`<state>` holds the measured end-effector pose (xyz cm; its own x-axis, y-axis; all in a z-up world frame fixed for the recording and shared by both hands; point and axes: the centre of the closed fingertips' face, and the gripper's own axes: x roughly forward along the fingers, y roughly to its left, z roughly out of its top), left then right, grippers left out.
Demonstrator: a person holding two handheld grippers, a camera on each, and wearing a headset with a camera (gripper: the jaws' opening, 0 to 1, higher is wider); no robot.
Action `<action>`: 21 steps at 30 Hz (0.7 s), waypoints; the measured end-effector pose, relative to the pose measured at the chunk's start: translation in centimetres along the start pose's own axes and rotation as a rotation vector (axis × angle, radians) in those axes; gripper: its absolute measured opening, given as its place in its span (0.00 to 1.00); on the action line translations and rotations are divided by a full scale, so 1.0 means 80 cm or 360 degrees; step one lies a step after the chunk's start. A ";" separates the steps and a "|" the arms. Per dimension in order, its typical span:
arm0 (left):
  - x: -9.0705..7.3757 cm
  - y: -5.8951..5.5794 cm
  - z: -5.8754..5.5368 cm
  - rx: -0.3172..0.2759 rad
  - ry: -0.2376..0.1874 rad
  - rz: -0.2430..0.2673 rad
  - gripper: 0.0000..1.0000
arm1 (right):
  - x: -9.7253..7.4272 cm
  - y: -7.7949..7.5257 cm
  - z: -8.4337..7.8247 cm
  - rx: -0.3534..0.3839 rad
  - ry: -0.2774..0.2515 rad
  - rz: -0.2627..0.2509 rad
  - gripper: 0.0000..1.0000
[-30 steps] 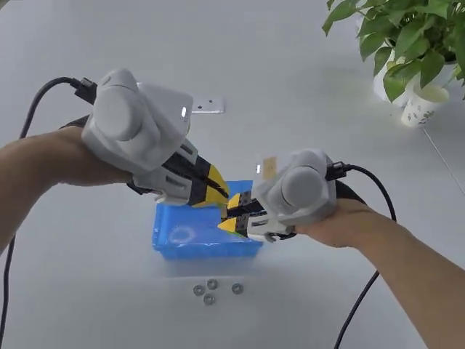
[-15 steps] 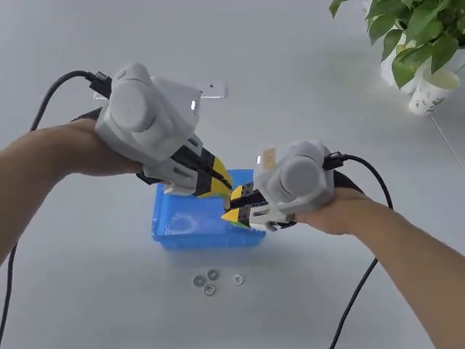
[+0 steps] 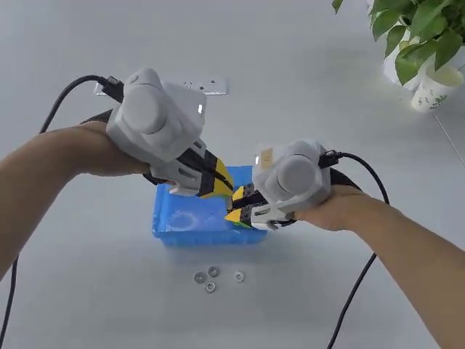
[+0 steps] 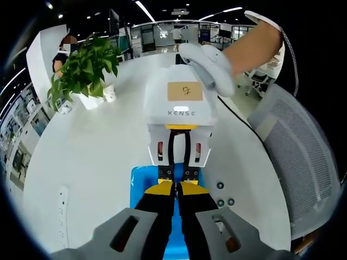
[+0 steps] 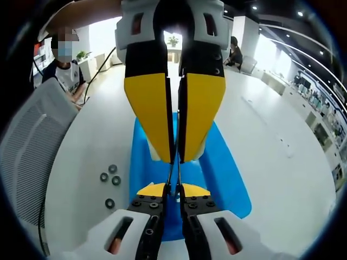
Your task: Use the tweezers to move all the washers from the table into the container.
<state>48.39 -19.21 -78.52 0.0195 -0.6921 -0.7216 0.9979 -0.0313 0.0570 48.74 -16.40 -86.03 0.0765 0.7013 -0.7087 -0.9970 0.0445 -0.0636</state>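
Done: perhaps one washer [image 3: 182, 218] in container [image 3: 163, 234].
Left: four washers [image 3: 211, 278] on worktop [image 3: 87, 291], just beside it.
Grip: left tongs [image 4: 174, 188] and right tongs [image 5: 173, 190] meet over container, both closed on tweezers [image 5: 172, 170].

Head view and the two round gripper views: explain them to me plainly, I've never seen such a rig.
No robot here: a person holds a two-jaw gripper in each hand, the left gripper and the right gripper. The head view comes from a headset camera looking down; each round view from a camera riding on one gripper. On the white table lie four washers beside a blue container; a potted plant stands farther off. The grippers meet tip to tip over the container, jaws nearly closed around a thin metal strip, apparently the tweezers.
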 end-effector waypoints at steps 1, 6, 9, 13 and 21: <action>0.000 0.000 0.000 -0.0001 0.0002 0.0000 0.06 | 0.000 0.000 0.000 0.0001 0.0002 0.0002 0.11; 0.001 0.000 0.000 0.0001 0.0006 -0.0002 0.06 | 0.000 0.000 -0.001 -0.0003 0.0006 0.0000 0.11; 0.000 0.000 0.001 0.0001 0.0001 0.0000 0.06 | -0.001 -0.001 0.000 -0.0003 0.0000 -0.0004 0.11; -0.003 0.000 0.004 0.0004 -0.0003 0.0003 0.06 | -0.004 -0.001 0.003 -0.0007 -0.0006 -0.0008 0.11; -0.013 -0.003 0.009 0.0013 0.0004 0.0014 0.06 | -0.011 0.001 0.010 -0.0018 -0.0020 -0.0022 0.11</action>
<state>48.09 -19.03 -77.28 0.0282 -0.6903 -0.7230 0.9971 -0.0314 0.0689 48.61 -16.43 -84.81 0.0899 0.7095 -0.6989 -0.9956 0.0461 -0.0813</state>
